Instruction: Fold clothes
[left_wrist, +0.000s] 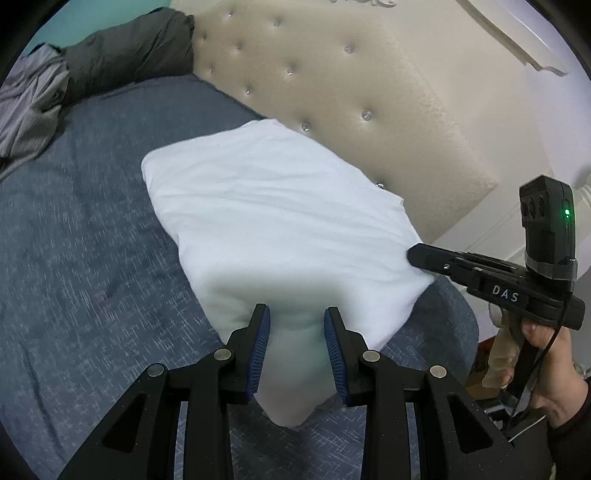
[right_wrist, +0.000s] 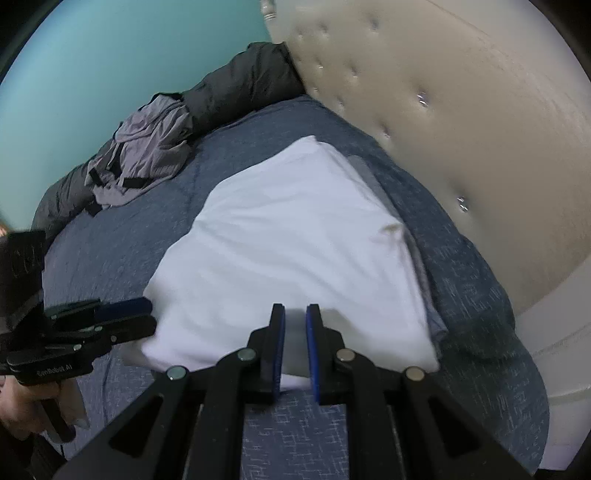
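Observation:
A white garment (left_wrist: 266, 206) lies folded on the blue bedspread (left_wrist: 92, 240), close to the headboard. In the left wrist view my left gripper (left_wrist: 297, 314) is shut on a thick bunch of the garment's near edge, which bulges down between the blue pads (left_wrist: 260, 343). My right gripper (left_wrist: 412, 254) comes in from the right, held by a hand (left_wrist: 543, 369), its tips closed on the garment's right edge. The right wrist view shows the right gripper (right_wrist: 294, 310) with its jaws narrow and the white garment (right_wrist: 288, 236) pinched between them. The left gripper (right_wrist: 150, 315) grips the garment's left corner there.
A cream tufted headboard (left_wrist: 351, 92) runs along the far side of the bed. A dark grey jacket (right_wrist: 243, 85) and a crumpled pale grey garment (right_wrist: 147, 147) lie at the far end, against a teal wall (right_wrist: 110, 55). The bed's rounded corner (right_wrist: 517, 369) drops off at right.

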